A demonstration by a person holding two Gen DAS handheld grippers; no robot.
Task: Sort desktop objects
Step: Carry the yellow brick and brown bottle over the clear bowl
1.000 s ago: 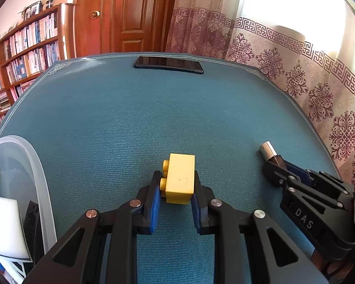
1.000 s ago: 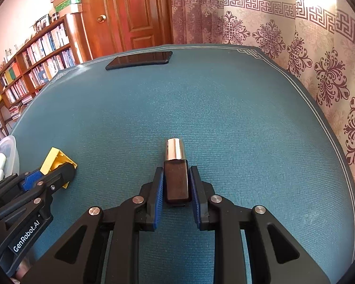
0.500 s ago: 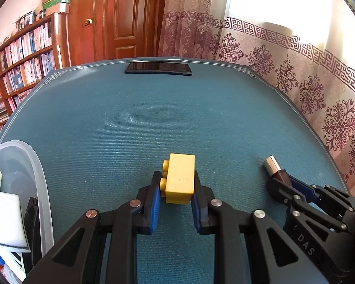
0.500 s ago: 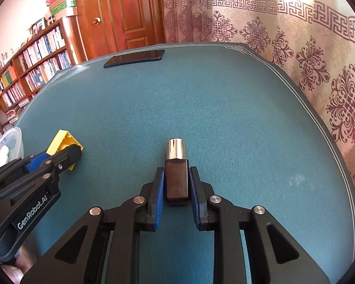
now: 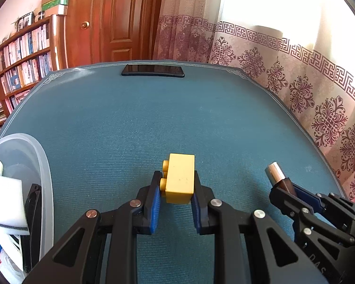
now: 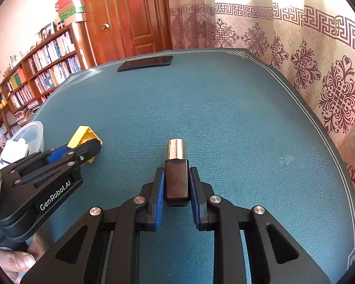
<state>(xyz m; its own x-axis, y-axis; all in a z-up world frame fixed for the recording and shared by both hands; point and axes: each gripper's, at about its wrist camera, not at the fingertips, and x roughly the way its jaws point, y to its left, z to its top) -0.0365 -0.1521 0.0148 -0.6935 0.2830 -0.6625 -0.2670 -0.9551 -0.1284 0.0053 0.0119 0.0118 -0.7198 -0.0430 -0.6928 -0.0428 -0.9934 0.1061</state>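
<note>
Yellow block point(image 5: 179, 177) sits clamped in the left hand-held gripper point(image 5: 175, 194), above the worktop point(image 5: 153, 118); clear tub point(image 5: 43, 165) lies at its 9 o'clock, nearest this hand. Right hand-held gripper point(image 6: 176, 184) grips a brown capped bottle point(image 6: 176, 177), long axis toward 12 o'clock

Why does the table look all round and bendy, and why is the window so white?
Left wrist view: the fisheye lens bows the blue table edge into a curve, and the sunlit window behind the curtain is washed out white. Right wrist view: same bending, black corners around the round picture, glare at the top, and a bright shine on the silver cap of the small dark bottle.
</note>
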